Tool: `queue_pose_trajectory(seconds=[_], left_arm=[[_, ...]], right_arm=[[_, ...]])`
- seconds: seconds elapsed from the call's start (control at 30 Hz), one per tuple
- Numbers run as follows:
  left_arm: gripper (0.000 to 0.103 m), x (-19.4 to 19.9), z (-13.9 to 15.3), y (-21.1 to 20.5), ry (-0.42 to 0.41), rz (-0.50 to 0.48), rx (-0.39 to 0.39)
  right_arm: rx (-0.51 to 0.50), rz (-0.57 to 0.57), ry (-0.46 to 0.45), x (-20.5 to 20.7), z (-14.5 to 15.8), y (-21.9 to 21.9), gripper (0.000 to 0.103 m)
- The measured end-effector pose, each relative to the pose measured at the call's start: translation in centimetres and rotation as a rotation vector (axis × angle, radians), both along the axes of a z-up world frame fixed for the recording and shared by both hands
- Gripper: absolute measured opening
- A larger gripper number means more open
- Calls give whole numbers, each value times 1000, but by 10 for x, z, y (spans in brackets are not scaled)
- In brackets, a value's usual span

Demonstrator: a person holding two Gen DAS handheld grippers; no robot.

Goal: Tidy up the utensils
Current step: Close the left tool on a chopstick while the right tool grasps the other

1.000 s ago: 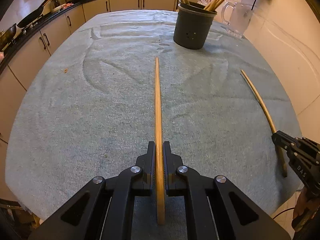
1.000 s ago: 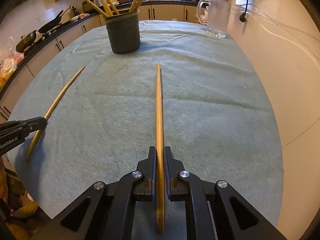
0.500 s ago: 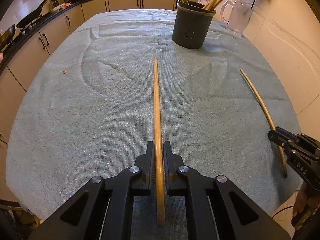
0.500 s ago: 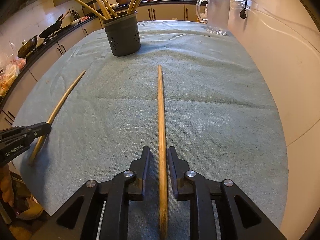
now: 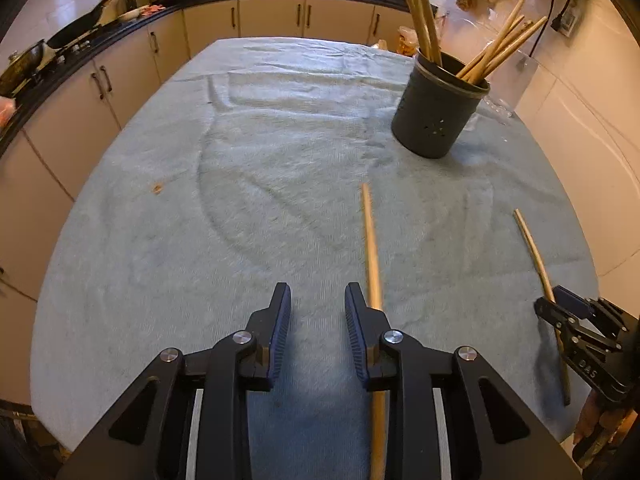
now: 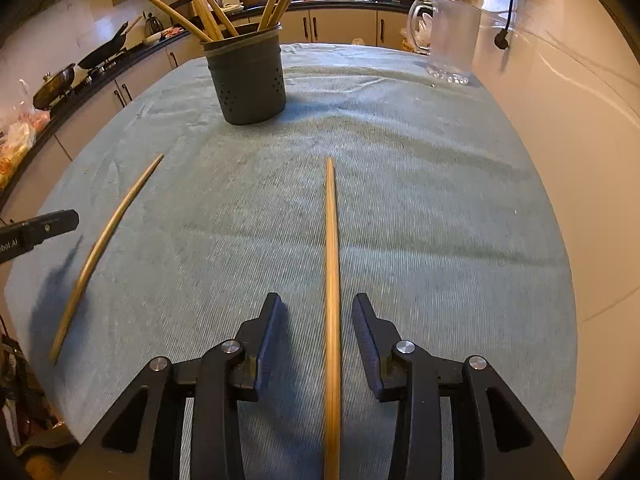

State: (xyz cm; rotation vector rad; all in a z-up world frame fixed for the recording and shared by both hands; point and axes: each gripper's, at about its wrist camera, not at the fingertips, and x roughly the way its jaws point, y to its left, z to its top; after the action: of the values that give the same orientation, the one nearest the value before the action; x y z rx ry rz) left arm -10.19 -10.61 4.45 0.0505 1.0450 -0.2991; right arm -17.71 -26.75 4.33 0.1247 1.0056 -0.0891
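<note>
Kitchen setting: we are working over a table draped in a pale blue-green terry cloth (image 5: 168, 288), cream cabinets and a black countertop (image 5: 120, 28) running behind it.

Left gripper (image 5: 316, 308): we have just been spreading its jaws and they are now standing partly apart, gripping nothing. The long bamboo chopstick (image 5: 372, 256) is lying on the cloth just outside the right finger (image 5: 356, 332), passing under that finger's linkage, its tip pointing ahead toward the dark grey perforated utensil holder (image 5: 436, 120). Between the pads we are seeing only cloth.

Right gripper (image 6: 316, 316): jaws also just been opening, now standing moderately wide. The second long bamboo chopstick (image 6: 331, 264) is lying flat on the cloth between the fingers, clear of both pads (image 6: 268, 336), running straight ahead from them.

The utensil holder is standing upright well ahead of both grippers, right of the left fingers and left of the right fingers, with several bamboo chopsticks (image 6: 200, 20) fanning out of it. A clear glass pitcher (image 6: 452, 40) is sitting far ahead and right of the right fingers, near the wall.

In the right view, the first chopstick is showing far left, beside the left gripper's tip.
</note>
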Motion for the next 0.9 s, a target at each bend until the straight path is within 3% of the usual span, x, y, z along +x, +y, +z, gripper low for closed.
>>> queue_pose_trajectory(seconds=[0.2,0.33,0.77,0.83,0.87,0.9], left_arm=[[26,11,-11,-32,38,-97,22],[26,25,-23,-41,92,-113,33],[26,62,-26,-58,102,-134,60],[26,65,-26,-58,97,-124,52],[26,65,-26,-58,89,-116,48],[26,64,-26,-58,76,-112,47]], right_arm=[[4,-7,29,21,0,-8,39],[-18,18,50,35,0,-11,39],[-28,52,175,98,2,-21,38],[-21,51,193,102,2,-19,33],[-24,49,193,103,3,-18,26],[-28,52,188,104,3,-17,11]])
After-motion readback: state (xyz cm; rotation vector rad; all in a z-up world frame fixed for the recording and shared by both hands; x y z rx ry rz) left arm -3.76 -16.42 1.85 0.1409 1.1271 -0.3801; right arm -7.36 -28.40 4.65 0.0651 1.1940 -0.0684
